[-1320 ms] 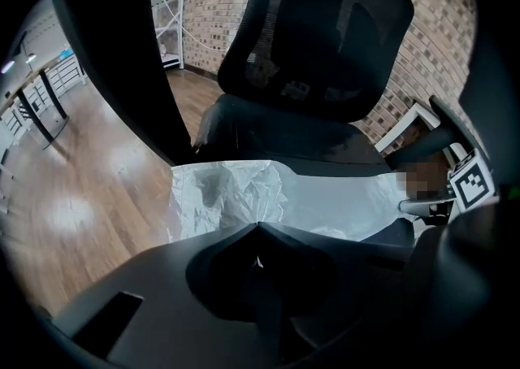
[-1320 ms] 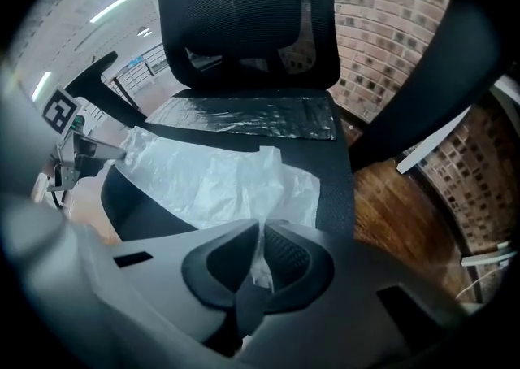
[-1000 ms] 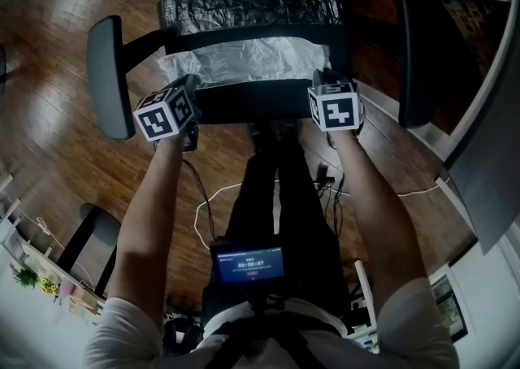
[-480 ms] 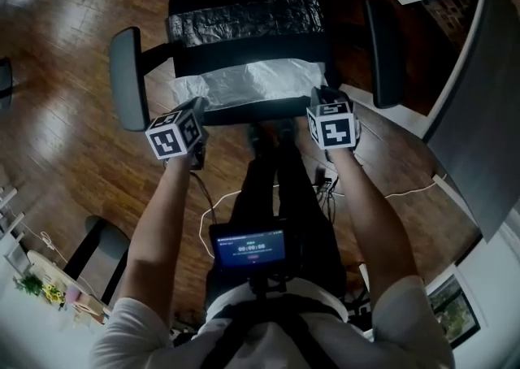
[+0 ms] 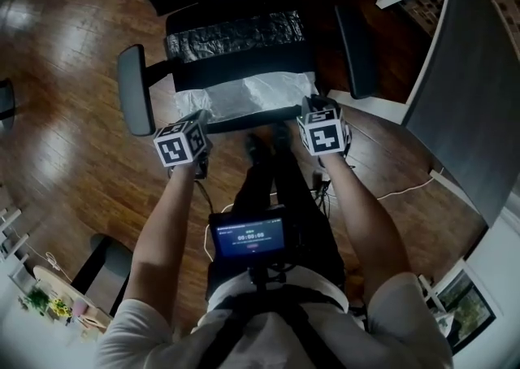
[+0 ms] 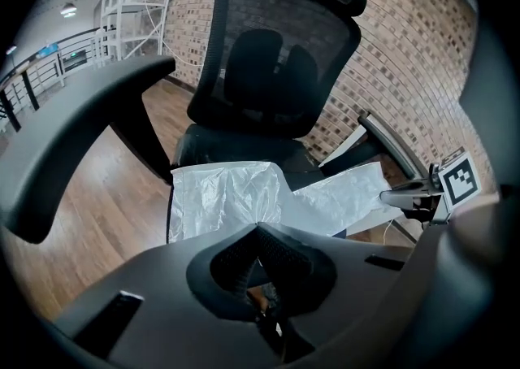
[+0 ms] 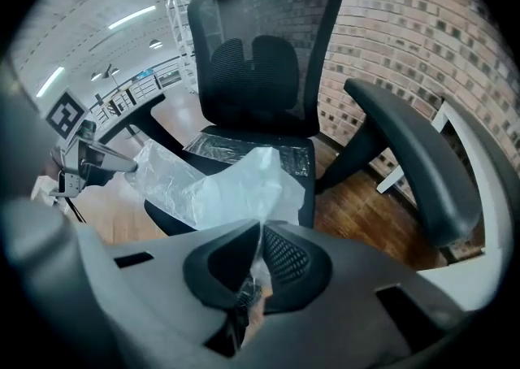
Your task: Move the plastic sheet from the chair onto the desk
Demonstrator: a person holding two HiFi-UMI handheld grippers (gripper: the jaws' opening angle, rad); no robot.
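Two grippers pinch the plastic sheet over the chair.

Head view: the left gripper (image 5: 198, 120) and right gripper (image 5: 314, 105) hold the near corners of the plastic sheet (image 5: 244, 96), which spreads over the seat of the chair (image 5: 134, 89); the desk (image 5: 463, 75) stands to the right, apart from the sheet. Left gripper view: the jaws are pressed together on a corner of the sheet (image 6: 218, 195), which stretches across to the other gripper, with its far part lying on the seat. Right gripper view: the jaws are closed on thin crumpled film, and the sheet (image 7: 231, 184) rises in a fold just beyond them, above the seat's front.
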